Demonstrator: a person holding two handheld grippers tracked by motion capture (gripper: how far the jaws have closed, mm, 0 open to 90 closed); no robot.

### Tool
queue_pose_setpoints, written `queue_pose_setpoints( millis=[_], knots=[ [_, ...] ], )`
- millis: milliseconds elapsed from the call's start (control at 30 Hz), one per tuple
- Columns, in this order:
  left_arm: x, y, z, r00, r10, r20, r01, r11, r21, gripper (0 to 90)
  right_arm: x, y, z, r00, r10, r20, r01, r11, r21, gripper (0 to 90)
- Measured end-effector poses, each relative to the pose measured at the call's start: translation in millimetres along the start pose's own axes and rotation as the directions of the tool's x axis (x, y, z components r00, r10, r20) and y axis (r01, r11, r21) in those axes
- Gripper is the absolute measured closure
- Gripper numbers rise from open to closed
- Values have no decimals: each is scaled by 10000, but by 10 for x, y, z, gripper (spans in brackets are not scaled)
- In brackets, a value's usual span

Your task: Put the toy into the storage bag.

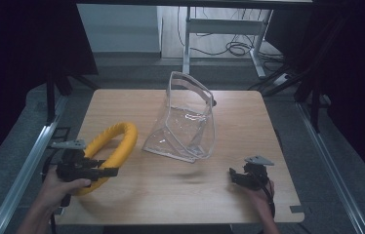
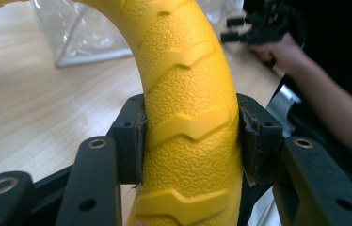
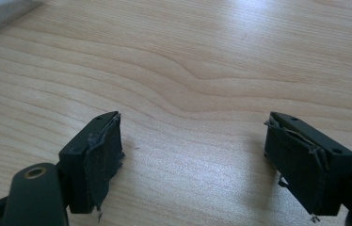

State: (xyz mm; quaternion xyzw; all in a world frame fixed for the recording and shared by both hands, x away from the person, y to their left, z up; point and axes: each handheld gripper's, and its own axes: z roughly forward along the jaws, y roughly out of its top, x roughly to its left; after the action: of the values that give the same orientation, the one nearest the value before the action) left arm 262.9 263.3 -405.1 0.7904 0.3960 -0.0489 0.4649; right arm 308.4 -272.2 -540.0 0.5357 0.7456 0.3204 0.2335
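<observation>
While the left gripper (image 1: 103, 171) sits over the near left corner of the surface (image 1: 171, 195), its fingers (image 2: 134, 141) are clenched on the yellow ring (image 1: 114, 148), 1 pad pressing each flank of the ribbed band. In the high view the ring curves away from the fingers toward the far side, close to the left edge. The clear plastic bag (image 1: 188, 122) stands near the middle, its open mouth tilted up and its base just right of the ring. The right gripper (image 1: 239, 176) rests near the right corner at the near edge, its fingers (image 3: 96, 160) released and spread wide over bare wood, with nothing between them. A broad bare stretch lies between the 2 grippers along the near edge. No readable writing shows on the ring or bag.
</observation>
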Motion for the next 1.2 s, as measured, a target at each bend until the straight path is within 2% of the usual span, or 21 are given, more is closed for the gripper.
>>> queue_pose_setpoints(
  millis=[33,133,267,333,367,400,433,467,500,533,567,600,700,733,800,933,1067,1200],
  knots=[
    [24,9,-60,9999,-136,7,136,9993,-361,509,0,0,1,10000,13,-10,-13,10000,-9,201],
    [63,20,-140,9996,-267,-110,256,9956,-897,510,-2,1,0,10000,1,17,-1,10000,5,201],
    [134,30,-226,9981,-610,-16,598,9835,-1710,511,-3,1,1,10000,4,24,-4,10000,6,201],
    [148,35,-244,9979,-647,12,638,9809,-1837,511,-2,2,1,10000,21,29,-21,10000,6,201],
    [163,45,-268,9973,-739,2,723,9740,-2149,511,-2,2,1,10000,24,32,-24,10000,7,201],
    [163,45,-268,9973,-739,2,723,9740,-2149,511,-2,1,2,10000,22,18,-22,10000,-4,202],
    [166,50,-277,9971,-765,-4,744,9703,-2301,511,-2,1,2,10000,22,18,-22,10000,-4,202],
    [167,63,-295,9966,-819,34,799,9611,-2644,511,-2,1,1,10000,21,33,-21,10000,6,202],
    [167,63,-295,9966,-819,34,799,9611,-2644,512,-2,1,1,10000,18,36,-18,10000,6,202],
    [165,71,-304,9966,-826,61,809,9563,-2810,511,-2,2,1,10000,27,37,-27,10000,3,203],
    [153,91,-314,9963,-854,120,849,9464,-3115,511,-1,1,2,10000,29,38,-29,10000,-7,203],
    [153,91,-314,9963,-854,120,849,9464,-3115,511,-1,1,2,10000,29,38,-29,10000,-7,203],
    [119,126,-311,9968,-789,98,775,9363,-3425,511,-1,1,3,10000,40,28,-40,10000,-19,203],
    [88,148,-299,9969,-780,100,763,9282,-3642,511,-2,2,1,10000,34,36,-34,10000,0,203],
    [77,160,-292,9971,-750,126,743,9254,-3715,511,-2,0,3,10000,30,21,-30,10000,-24,203],
    [23,205,-257,9972,-737,160,737,9091,-4100,511,-2,1,2,10000,25,28,-25,10000,-10,204],
    [-22,249,-217,9977,-670,109,649,8958,-4397,511,-3,1,2,10000,16,32,-16,10000,-10,204],
    [-93,294,-161,9985,-533,-107,426,8890,-4560,511,-3,1,3,10000,19,36,-19,10000,-26,204]
  ],
)
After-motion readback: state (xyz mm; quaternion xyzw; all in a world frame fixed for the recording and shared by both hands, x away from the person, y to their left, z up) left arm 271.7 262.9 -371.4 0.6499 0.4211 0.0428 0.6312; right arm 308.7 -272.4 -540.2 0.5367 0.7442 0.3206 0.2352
